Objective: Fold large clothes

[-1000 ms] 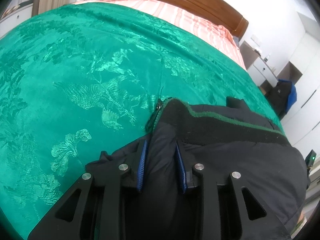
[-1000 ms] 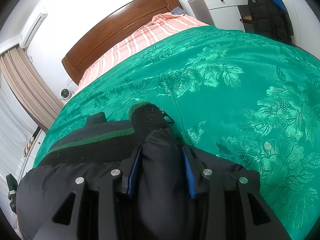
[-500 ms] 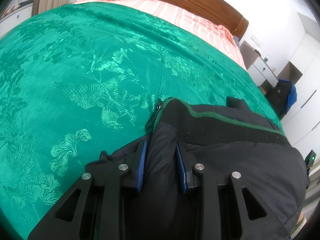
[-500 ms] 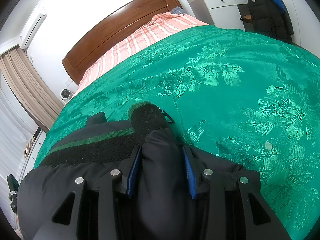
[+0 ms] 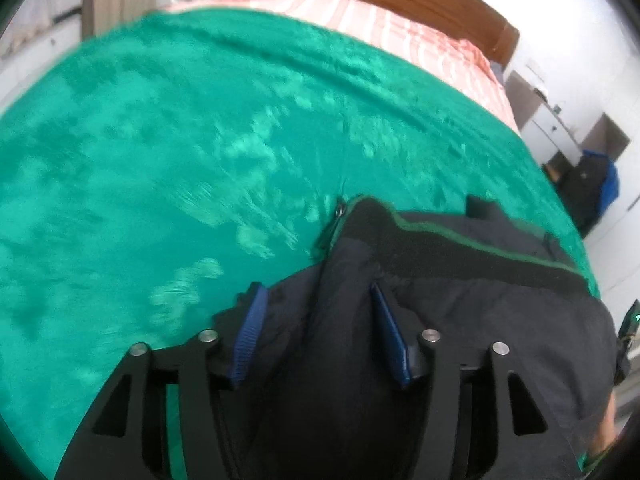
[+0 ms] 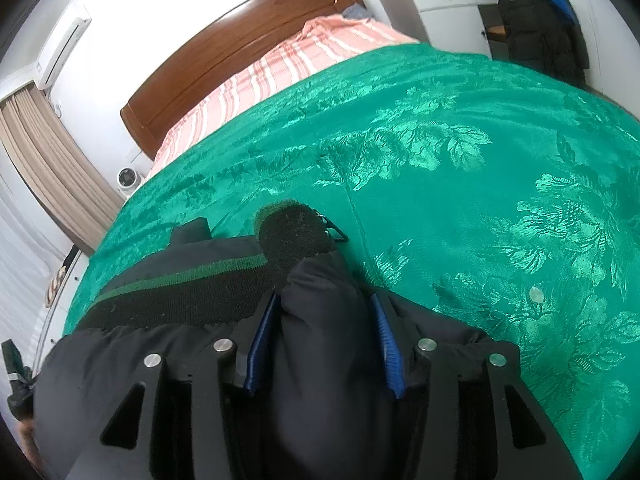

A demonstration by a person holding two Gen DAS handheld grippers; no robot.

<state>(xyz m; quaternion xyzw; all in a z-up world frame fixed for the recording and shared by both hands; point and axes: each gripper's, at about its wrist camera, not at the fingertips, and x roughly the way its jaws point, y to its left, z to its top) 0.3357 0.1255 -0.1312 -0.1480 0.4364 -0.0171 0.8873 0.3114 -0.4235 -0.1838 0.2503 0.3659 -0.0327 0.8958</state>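
The left tool (image 5: 316,320) stands with its two blue-padded fingers (image 5: 246,334) set wider apart, and a thick fold of the black jacket (image 5: 460,312) lies between them. The left pad is clear of the cloth at its tip, while the right pad lies against the fabric, so I cannot tell if this tool grips the jacket or is only placed around it. This view is blurred.

The jacket lies on the green bedspread (image 5: 140,160), at the near edge of the bed. Its black knit hem (image 5: 432,236) with a thin green stripe runs across the garment, between the two tools. At the left end of the hem a small metal zipper pull (image 5: 339,211) touches the bedspread.

In the right wrist view, the right tool (image 6: 322,332) closes on another fold of the same jacket (image 6: 168,356); both blue pads press on the cloth, which bulges up between them. Just in front of this tool the hem (image 6: 180,294) ends in a rolled knit end (image 6: 294,234), and a metal pull (image 6: 332,230) lies beside it.

Beyond the bedspread (image 6: 460,200) are a striped pink sheet (image 6: 288,62) and a brown wooden headboard (image 6: 240,28). At the far right, a dark coat (image 6: 536,24) hangs near a white cabinet (image 6: 448,4).
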